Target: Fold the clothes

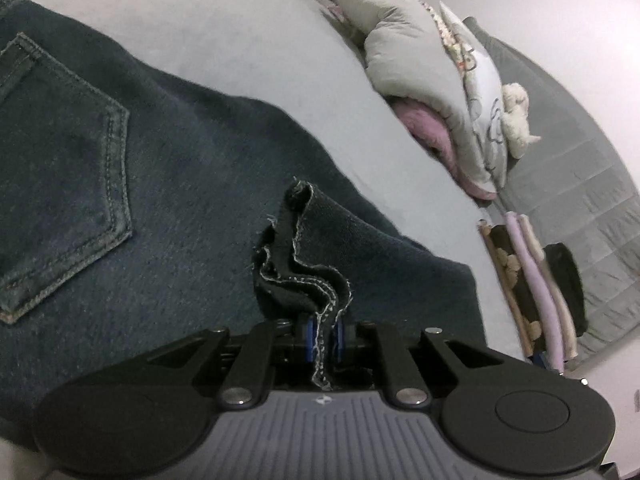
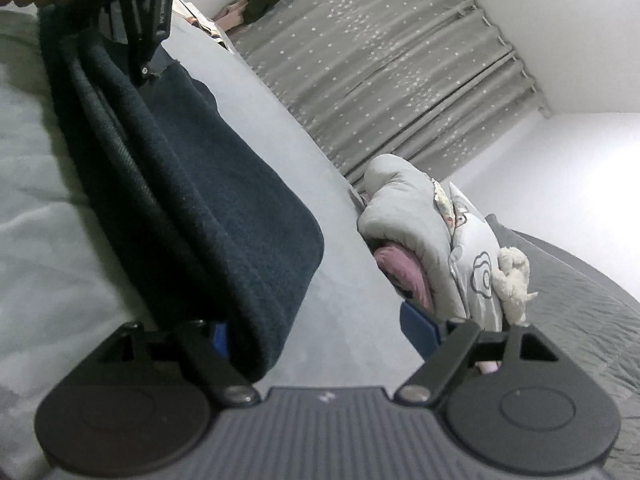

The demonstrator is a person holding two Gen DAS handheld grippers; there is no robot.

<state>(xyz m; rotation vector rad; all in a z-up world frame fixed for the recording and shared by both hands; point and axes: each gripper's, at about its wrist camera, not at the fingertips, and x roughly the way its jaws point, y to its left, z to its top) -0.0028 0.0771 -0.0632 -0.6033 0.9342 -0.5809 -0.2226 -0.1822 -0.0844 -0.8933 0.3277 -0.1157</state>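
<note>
Right now my left gripper (image 1: 324,332) has its jaws pressed together on the frayed hem (image 1: 304,280) of a pair of dark jeans (image 1: 160,168), the raw edge bunched up between the blue pads. Beneath that pinched hem the denim lies spread on the bed (image 1: 240,40), a back pocket (image 1: 60,184) facing up. So the leg end is already doubled back over the seat part, or is being carried there; I cannot tell which from these views.

My right gripper (image 2: 320,340) has its jaws spread wide. One blue pad sits against the rounded fold (image 2: 248,240) of the jeans, the other stands well clear over bare sheet, so it grips nothing. From that side I see several layers of denim stacked along the fold edge, with the left gripper up at the far end above them.

I judge the jeans are at least once folded lengthwise and partway through a crosswise fold. Left to do, as I read it: lay the hem down flat and perhaps fold again. A stack of folded clothes (image 1: 536,280) lies well apart, near the bedding heap (image 1: 420,60).
</note>
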